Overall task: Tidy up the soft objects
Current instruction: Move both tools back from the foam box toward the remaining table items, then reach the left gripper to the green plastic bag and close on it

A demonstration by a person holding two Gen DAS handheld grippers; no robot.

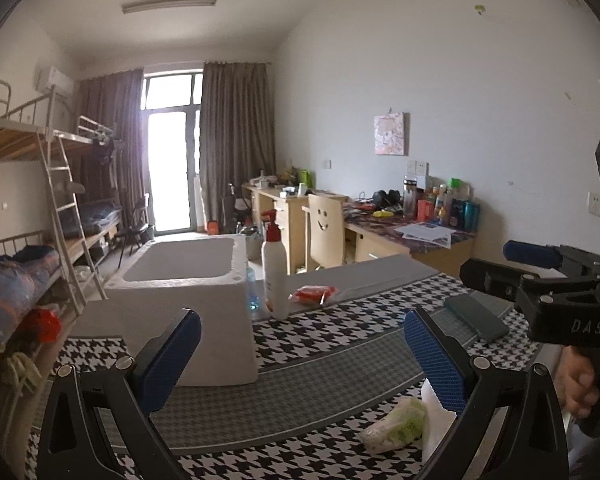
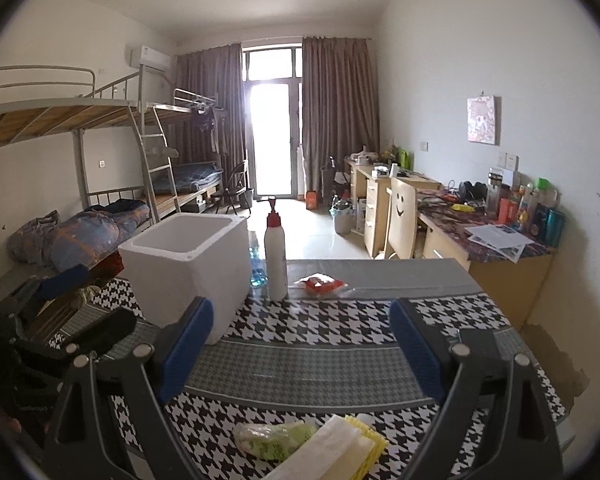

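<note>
A table with a houndstooth cloth (image 1: 340,332) (image 2: 340,320) carries a white foam box (image 1: 180,280) (image 2: 188,264) with its top open. At the near edge lie a green soft item in clear wrap (image 1: 396,426) (image 2: 274,438), a white folded cloth (image 1: 436,420) (image 2: 332,448) and a yellow sponge (image 2: 370,440). A red packet (image 1: 312,294) (image 2: 322,283) lies at the far side. My left gripper (image 1: 302,360) (image 2: 88,308) hovers open above the cloth beside the box. The right gripper (image 2: 302,348) (image 1: 500,264) is open too, above the near items and holding nothing.
A white pump bottle with a red top (image 1: 275,276) (image 2: 277,256) stands right of the box, a blue water bottle (image 2: 256,268) behind it. A dark green flat case (image 1: 476,316) lies at the table's right. Bunk beds (image 2: 100,220) are left, desks and a chair (image 2: 400,216) right.
</note>
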